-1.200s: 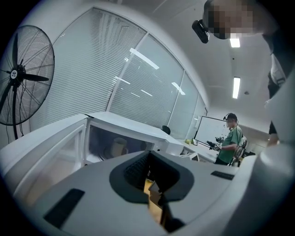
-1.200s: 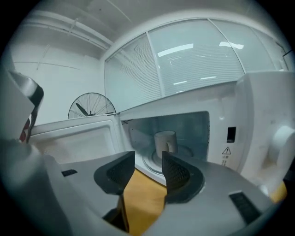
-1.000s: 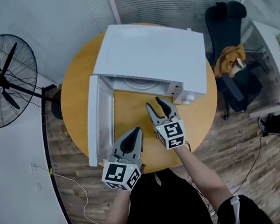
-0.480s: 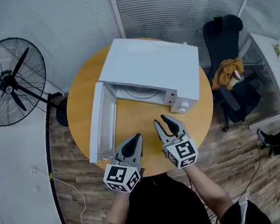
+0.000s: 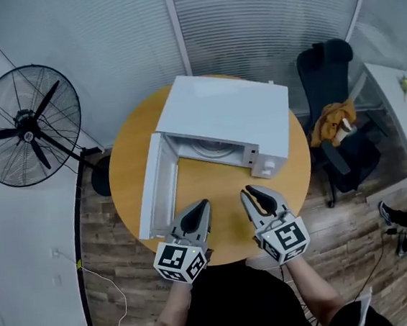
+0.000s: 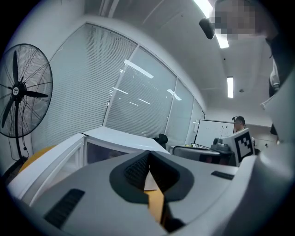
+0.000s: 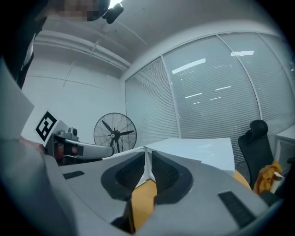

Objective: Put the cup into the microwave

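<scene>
left gripper (image 5: 199,207), at the near edge of the round table (image 5: 127,175), has its jaws together and empty. right gripper (image 5: 253,192) beside it is closing on nothing. beyond them the microwave (image 5: 231,112) has its door (image 5: 156,194) open. no cup shows in any view, so i think the door could be shut on an empty oven.

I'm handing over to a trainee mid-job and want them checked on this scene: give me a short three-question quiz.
1. True or false: the microwave door is shut.
2. In the head view, what stands on the floor left of the table? A) fan B) ladder C) bin
3. Fill in: between the left gripper's jaws there is ___.
Key: 1 false, it hangs open; 2 A; 3 nothing.
</scene>
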A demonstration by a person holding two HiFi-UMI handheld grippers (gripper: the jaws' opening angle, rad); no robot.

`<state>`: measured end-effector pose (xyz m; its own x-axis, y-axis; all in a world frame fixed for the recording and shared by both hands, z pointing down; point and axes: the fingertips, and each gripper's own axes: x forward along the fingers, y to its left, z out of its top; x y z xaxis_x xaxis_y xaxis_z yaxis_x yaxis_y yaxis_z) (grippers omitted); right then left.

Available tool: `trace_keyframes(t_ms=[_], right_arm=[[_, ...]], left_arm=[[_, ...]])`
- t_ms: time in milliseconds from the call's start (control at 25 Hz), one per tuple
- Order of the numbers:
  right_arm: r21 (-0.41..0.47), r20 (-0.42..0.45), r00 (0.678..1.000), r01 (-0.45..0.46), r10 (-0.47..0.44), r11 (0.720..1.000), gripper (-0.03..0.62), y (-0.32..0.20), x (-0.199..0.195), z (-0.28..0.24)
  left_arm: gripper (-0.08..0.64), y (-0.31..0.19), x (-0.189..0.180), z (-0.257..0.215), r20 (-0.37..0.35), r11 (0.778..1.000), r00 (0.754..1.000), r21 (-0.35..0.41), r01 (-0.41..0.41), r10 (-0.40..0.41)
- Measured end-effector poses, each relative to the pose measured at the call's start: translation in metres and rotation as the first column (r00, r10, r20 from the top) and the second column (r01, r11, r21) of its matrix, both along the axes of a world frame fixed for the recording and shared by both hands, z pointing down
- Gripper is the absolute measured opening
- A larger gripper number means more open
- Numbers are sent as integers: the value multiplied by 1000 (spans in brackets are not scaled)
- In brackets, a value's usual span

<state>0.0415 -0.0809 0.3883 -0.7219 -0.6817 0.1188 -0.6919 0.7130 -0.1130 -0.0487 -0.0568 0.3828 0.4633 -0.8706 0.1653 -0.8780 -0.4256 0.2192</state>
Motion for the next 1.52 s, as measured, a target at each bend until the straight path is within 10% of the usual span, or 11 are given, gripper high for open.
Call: trace_keyframes(t_ms=[680,1520], right_arm=[[58,15,1000,9,-10,998,18,2,22,-81],[78,11,1000,12,-13,997,6,2,4,-79]], left_arm=[[-5,-3,-7,-88,23,991,1000,130,-15,12],[-5,-7,-10,-86,29,991,999,128,-27,23]])
